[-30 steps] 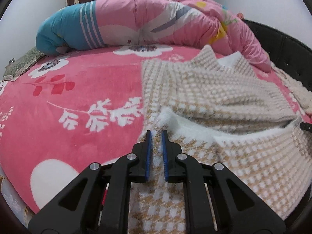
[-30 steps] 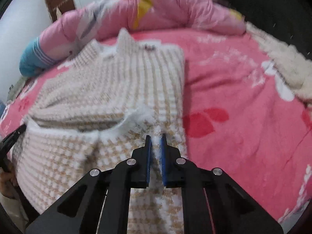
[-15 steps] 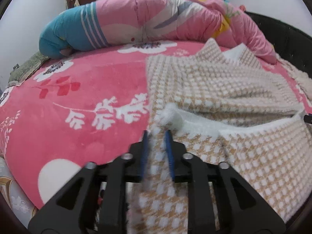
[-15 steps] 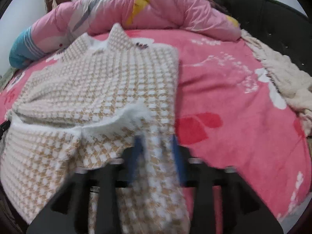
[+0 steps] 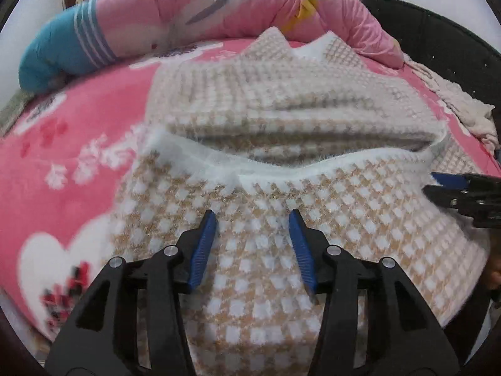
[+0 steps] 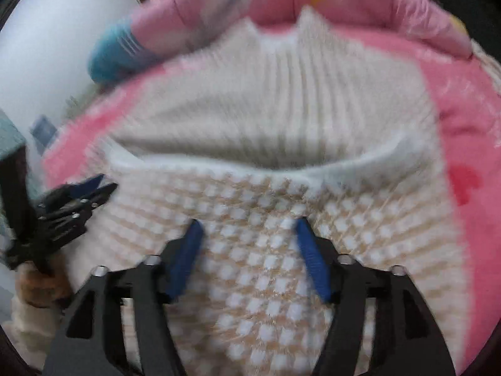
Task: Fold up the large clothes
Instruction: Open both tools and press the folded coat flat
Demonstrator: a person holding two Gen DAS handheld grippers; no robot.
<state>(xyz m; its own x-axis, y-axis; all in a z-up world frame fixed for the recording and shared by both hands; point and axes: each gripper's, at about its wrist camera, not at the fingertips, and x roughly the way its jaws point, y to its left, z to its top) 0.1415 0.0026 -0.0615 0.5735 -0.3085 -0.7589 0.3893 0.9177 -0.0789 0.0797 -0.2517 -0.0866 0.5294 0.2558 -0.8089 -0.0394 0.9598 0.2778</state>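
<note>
A beige-and-white checked knit garment (image 5: 281, 119) lies on the pink bed, its lower part folded up over the body with a fluffy white edge (image 5: 200, 153) across the middle. It also shows in the right wrist view (image 6: 269, 116), blurred. My left gripper (image 5: 252, 216) is open and empty over the folded-up part. My right gripper (image 6: 247, 224) is open and empty over the same part. The right gripper shows at the right edge of the left wrist view (image 5: 454, 188); the left gripper shows at the left of the right wrist view (image 6: 78, 194).
A pink floral blanket (image 5: 78, 131) covers the bed. A rolled pink-and-blue quilt (image 5: 175, 25) lies along the far side. A dark headboard (image 5: 438, 31) curves at the right, with a cream fabric (image 5: 463, 106) next to it.
Both grippers have opened and let go of the garment's edge. Both have pulled back toward the near side; the folded-up part now lies on the body.
</note>
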